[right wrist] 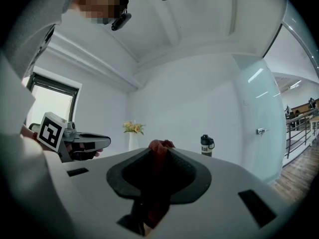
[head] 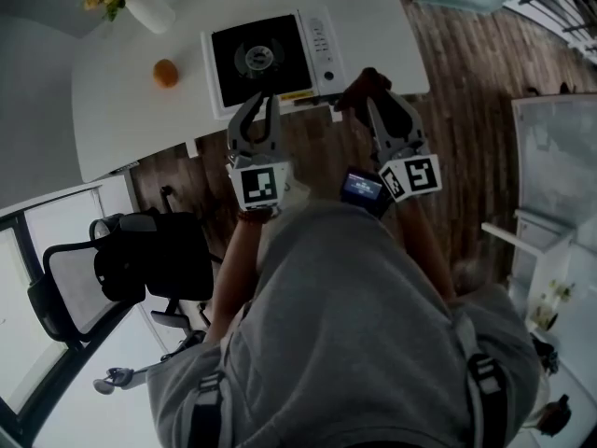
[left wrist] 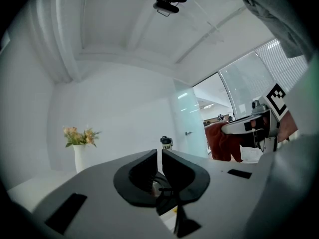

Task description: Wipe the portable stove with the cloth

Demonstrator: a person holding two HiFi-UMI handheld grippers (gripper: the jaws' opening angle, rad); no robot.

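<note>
The portable stove (head: 259, 58), black-topped with a white control strip, sits near the front edge of the white table (head: 131, 110). My right gripper (head: 373, 99) hangs just off that edge, to the right of the stove, shut on a dark red cloth (head: 360, 86). In the right gripper view the cloth (right wrist: 160, 144) bunches up between the jaws of the right gripper (right wrist: 159, 154). My left gripper (head: 262, 104) is shut and empty, its tips at the stove's front edge. The left gripper view shows the left gripper (left wrist: 160, 156) shut, with the cloth (left wrist: 224, 142) hanging beside it.
An orange fruit (head: 166, 73) lies left of the stove, and a white vase of flowers (head: 142, 2) stands behind it. A black office chair (head: 121, 269) stands on the floor at my left. A dark bottle (right wrist: 207, 146) stands at the table's far side.
</note>
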